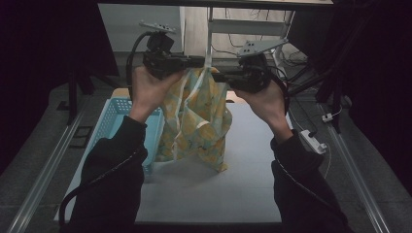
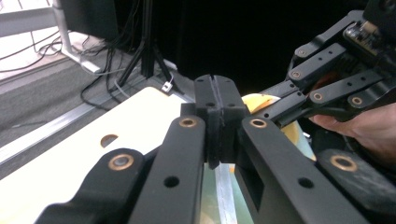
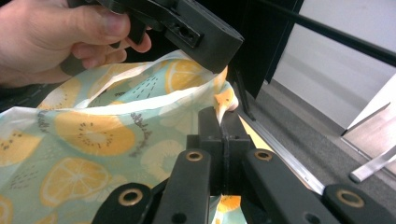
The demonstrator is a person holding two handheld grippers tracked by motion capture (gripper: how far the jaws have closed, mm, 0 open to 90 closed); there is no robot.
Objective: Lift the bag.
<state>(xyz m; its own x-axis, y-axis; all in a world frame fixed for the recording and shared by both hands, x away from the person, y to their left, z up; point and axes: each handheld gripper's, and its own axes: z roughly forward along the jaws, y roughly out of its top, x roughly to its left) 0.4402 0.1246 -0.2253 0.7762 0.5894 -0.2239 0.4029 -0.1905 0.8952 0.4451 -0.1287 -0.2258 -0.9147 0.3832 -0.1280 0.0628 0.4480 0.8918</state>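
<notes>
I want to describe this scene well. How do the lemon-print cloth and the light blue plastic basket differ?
The lemon-print cloth is soft and hangs in the air from its top edge; the light blue plastic basket is stiff and rests on the table. The cloth is yellow-patterned, the basket plain with latticed walls. The cloth is pinched by both hand-held grippers, left and right; the basket is untouched.

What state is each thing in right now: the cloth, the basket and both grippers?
Lemon-print cloth: lifted, hanging from both grippers, lower end near the table.
Blue basket: upright on the table.
Left gripper: shut on the cloth's top edge.
Right gripper: shut on the cloth's top edge.
</notes>
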